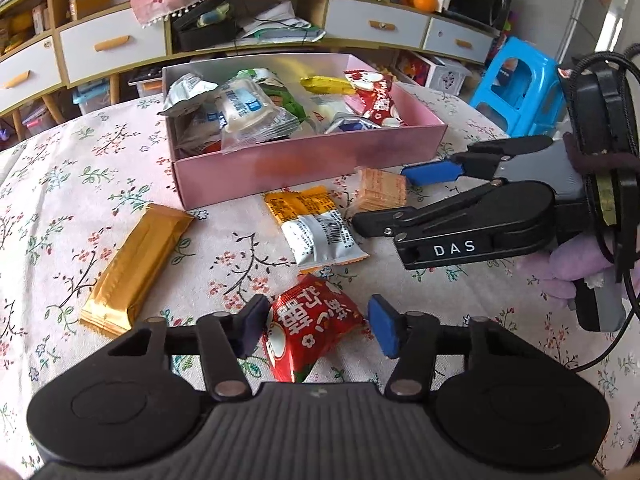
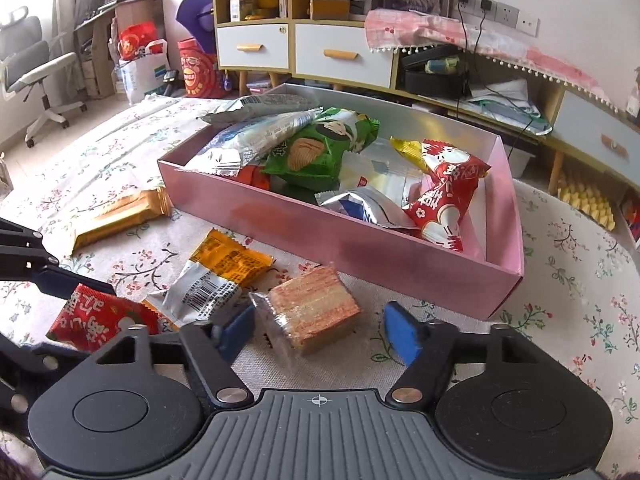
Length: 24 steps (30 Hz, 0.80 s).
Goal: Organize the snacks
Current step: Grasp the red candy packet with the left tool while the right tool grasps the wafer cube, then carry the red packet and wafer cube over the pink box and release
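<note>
A red snack packet (image 1: pixel 312 328) lies on the floral tablecloth between the pads of my left gripper (image 1: pixel 318 330). The left pad touches it and the right pad stands a little off it, so the jaws are open. My right gripper (image 2: pixel 318 330) straddles a clear-wrapped wafer block (image 2: pixel 316 312), with a gap at its right pad, also open. The pink box (image 1: pixel 304 168) behind them holds several snack packets. An orange and silver packet (image 1: pixel 316 228) and a gold bar (image 1: pixel 136 268) lie loose on the cloth.
The table edge curves away behind the box. A blue plastic stool (image 1: pixel 520 92) stands off the table's far right. Low cabinets with white drawers (image 2: pixel 344 56) line the back wall. An office chair (image 2: pixel 32 72) stands far left.
</note>
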Each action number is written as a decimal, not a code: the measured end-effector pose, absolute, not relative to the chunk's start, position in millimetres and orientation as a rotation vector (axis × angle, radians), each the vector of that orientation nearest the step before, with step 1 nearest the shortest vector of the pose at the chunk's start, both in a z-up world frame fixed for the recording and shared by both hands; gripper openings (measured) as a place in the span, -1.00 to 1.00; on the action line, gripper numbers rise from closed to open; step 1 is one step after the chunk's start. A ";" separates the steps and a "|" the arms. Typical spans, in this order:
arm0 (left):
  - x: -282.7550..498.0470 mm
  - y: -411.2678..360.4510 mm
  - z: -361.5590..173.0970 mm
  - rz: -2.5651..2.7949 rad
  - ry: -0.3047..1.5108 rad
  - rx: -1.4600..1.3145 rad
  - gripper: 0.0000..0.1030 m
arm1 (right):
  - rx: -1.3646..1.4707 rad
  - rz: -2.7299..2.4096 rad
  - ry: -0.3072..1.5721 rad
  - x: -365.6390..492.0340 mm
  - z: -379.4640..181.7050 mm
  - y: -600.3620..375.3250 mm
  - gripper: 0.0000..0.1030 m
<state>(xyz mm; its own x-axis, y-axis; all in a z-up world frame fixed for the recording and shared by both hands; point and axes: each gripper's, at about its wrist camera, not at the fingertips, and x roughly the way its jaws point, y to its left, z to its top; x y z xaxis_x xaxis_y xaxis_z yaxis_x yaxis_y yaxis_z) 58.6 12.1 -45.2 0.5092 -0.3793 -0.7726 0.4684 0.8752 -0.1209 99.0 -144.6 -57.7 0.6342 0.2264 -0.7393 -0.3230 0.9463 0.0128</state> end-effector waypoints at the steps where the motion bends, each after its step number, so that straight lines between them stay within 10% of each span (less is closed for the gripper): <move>1: 58.7 13.2 -44.6 -0.509 0.903 0.103 -0.06 | -0.126 0.316 0.828 98.8 -57.2 -144.4 0.21; 24: 62.1 30.6 -23.5 -0.447 0.882 0.018 -0.23 | 0.064 0.326 0.902 90.4 -31.0 -166.9 -0.11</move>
